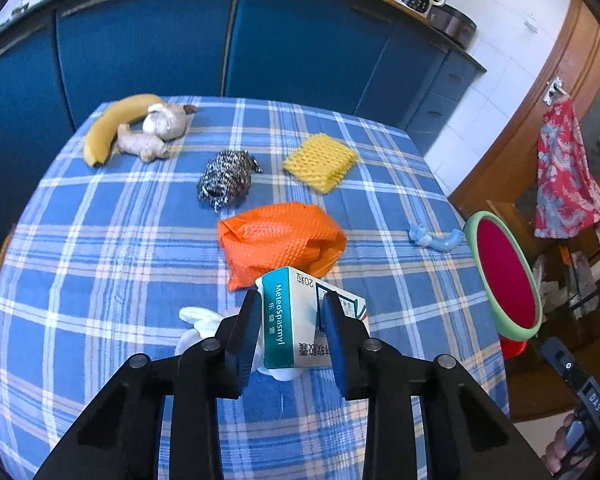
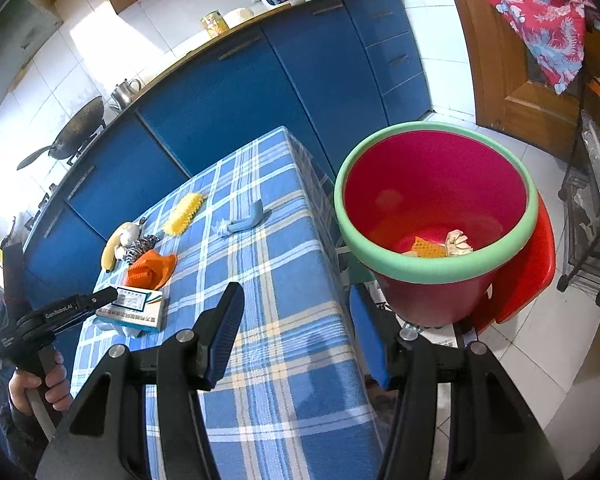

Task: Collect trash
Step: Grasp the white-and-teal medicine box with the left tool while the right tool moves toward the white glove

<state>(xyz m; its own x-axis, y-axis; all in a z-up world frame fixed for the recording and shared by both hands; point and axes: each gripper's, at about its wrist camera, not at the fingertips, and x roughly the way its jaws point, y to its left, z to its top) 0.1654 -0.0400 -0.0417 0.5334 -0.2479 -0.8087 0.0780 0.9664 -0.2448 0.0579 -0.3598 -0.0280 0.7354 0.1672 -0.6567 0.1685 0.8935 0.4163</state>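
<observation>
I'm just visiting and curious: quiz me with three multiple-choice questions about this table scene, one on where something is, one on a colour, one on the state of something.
1. Where does the yellow sponge lie?
A. in the bin
B. on the checked tablecloth
C. on the kitchen counter

2. What colour is the rim of the bin?
A. green
B. black
C. white

3. What is the left hand-held gripper doing?
A. standing open over a bare patch of cloth
B. gripping the banana
C. closed around the medicine box

Answers:
1 B, the sponge rests on the cloth beyond the orange bag.
2 A, a green band rings the red bin.
3 C, its two pads sit against the sides of the box, as the left wrist view shows.
</observation>
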